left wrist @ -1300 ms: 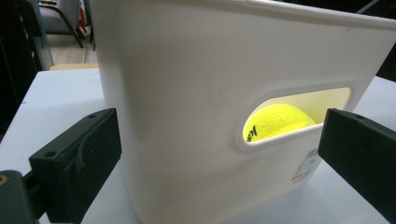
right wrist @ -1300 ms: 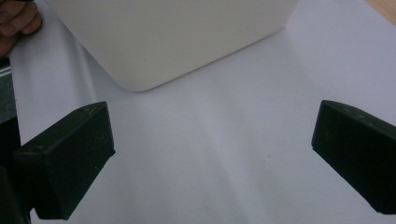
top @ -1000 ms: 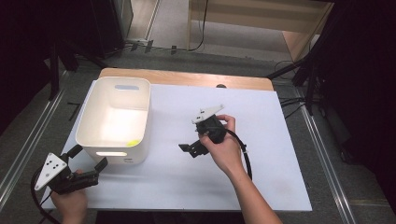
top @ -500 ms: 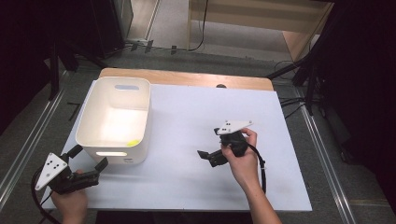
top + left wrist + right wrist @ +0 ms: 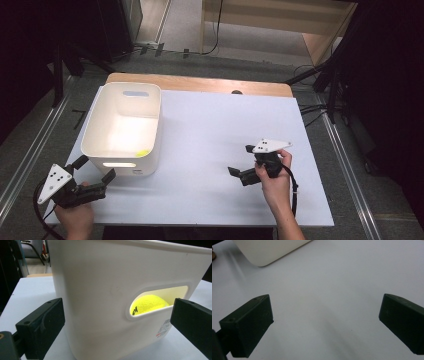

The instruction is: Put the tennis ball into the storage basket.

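Plainly, the left gripper (image 5: 95, 170), jaws wide and empty, sits just beside the white bin (image 5: 97, 127) on the desk (image 5: 210, 130) and could shove it if pushed forward. Inside, near that wall, a bright yellow, fuzzy tennis ball (image 5: 148, 304) with dark lettering shows through the handle slot. Well apart, the right gripper (image 5: 241, 161) hangs open and empty.

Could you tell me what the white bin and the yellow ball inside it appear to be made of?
The white bin looks like moulded plastic, smooth and semi-matte: rounded corners, a cut-out handle slot. The yellow ball appears felt-covered, likely a tennis ball, given its fuzzy surface and black lettering.
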